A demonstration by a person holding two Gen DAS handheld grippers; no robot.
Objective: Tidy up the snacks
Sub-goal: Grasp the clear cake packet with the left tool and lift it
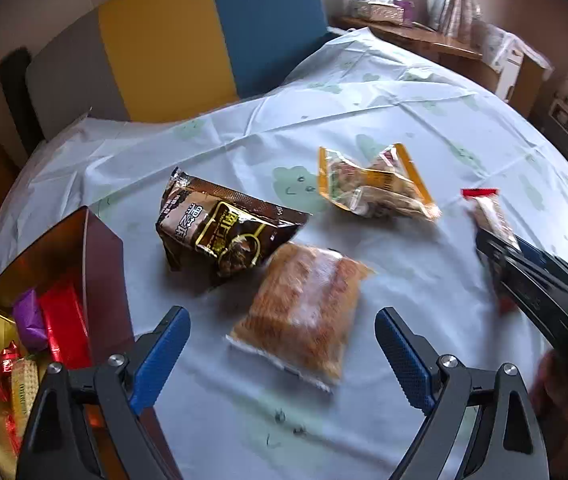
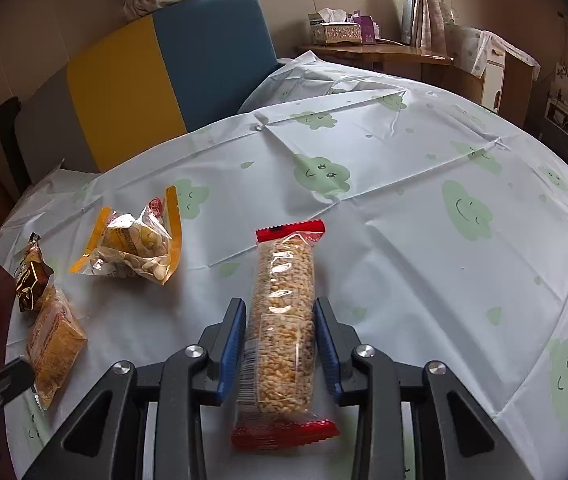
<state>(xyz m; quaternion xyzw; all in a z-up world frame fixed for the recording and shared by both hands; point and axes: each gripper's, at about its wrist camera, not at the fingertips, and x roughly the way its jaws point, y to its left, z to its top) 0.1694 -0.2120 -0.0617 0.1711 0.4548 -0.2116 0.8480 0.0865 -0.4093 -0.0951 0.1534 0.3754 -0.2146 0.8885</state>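
While your left gripper (image 1: 282,354) hangs released over the cloud-print tablecloth (image 1: 424,128), its blue pads spread wide, the maroon gold-lined box (image 1: 100,248) of wrapped sweets sits at its nine o'clock. At twelve lies the clear packet of orange-brown crispy snack (image 1: 304,312), with the dark brown foil pouch (image 1: 224,228) touching its far corner at eleven o'clock. An orange-edged clear bag of nuts (image 1: 376,184) rests apart at one o'clock. Farther right, your right gripper (image 2: 280,344) is clenched on the red-ended clear pack of puffed-grain bar (image 2: 284,320), which points toward twelve o'clock.
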